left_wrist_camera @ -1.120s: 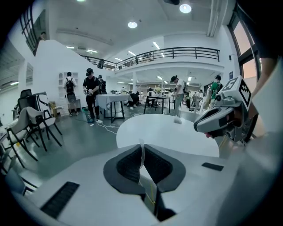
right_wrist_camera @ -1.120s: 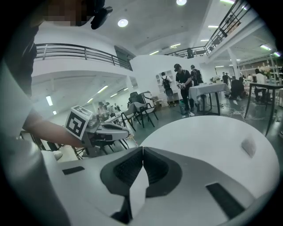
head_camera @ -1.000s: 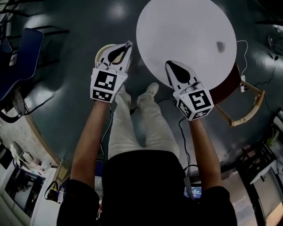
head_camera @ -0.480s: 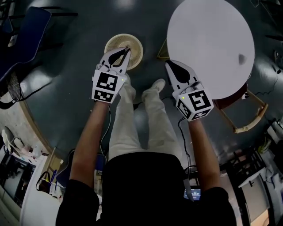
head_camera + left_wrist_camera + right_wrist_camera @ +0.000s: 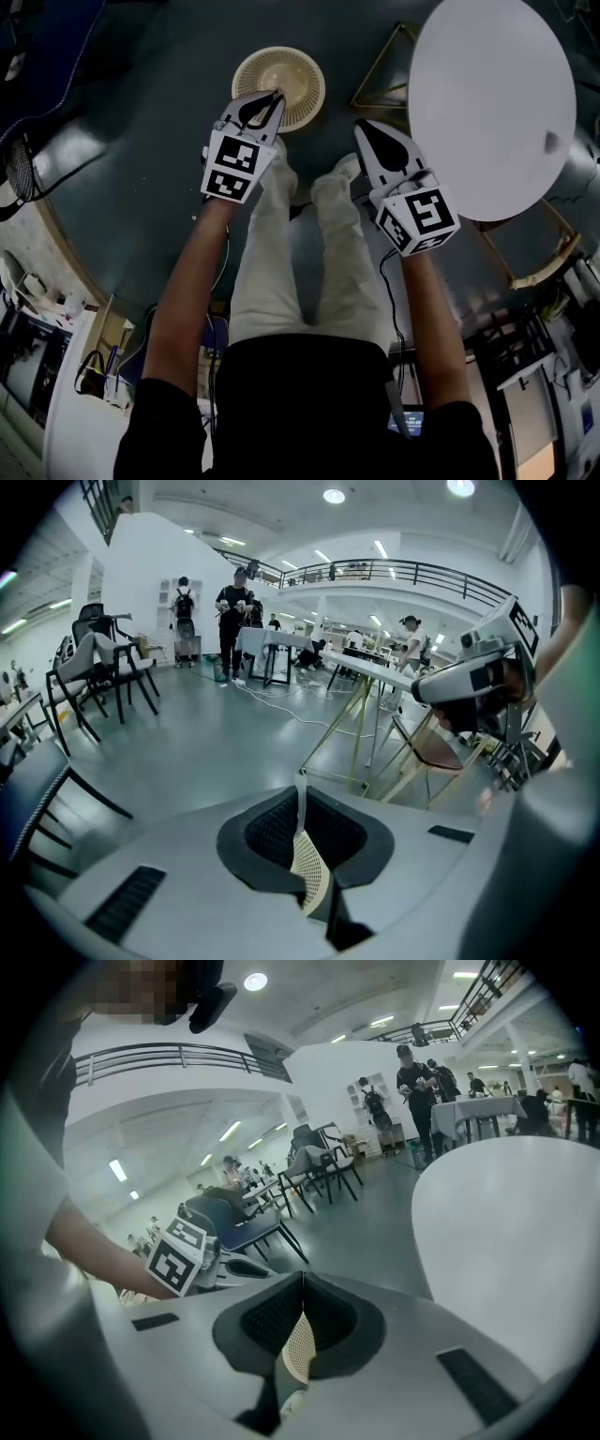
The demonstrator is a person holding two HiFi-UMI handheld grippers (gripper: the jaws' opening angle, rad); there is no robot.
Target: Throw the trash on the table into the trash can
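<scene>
Only the head view shows the cream, ribbed trash can (image 5: 305, 82) on the dark floor (image 5: 141, 141), at the top centre of the frame. The left gripper (image 5: 269, 97) hangs with its tip over the can's lower rim. The right gripper (image 5: 360, 126) is just right of it, above the person's pale trouser legs (image 5: 281, 253). At upper right is the round white table (image 5: 487, 84), with one small grey piece of trash (image 5: 553, 142) near its right edge, well apart from both grippers.

The left gripper view shows that gripper's (image 5: 300, 785) fingers closed. A thin pale sliver stands at their seam, too slight to identify. Beyond them are the table's slanted brass-coloured legs (image 5: 359, 726).

The right gripper view shows that gripper's (image 5: 302, 1279) fingers pressed together. The tabletop (image 5: 525, 1232) fills the right of the frame.
</scene>
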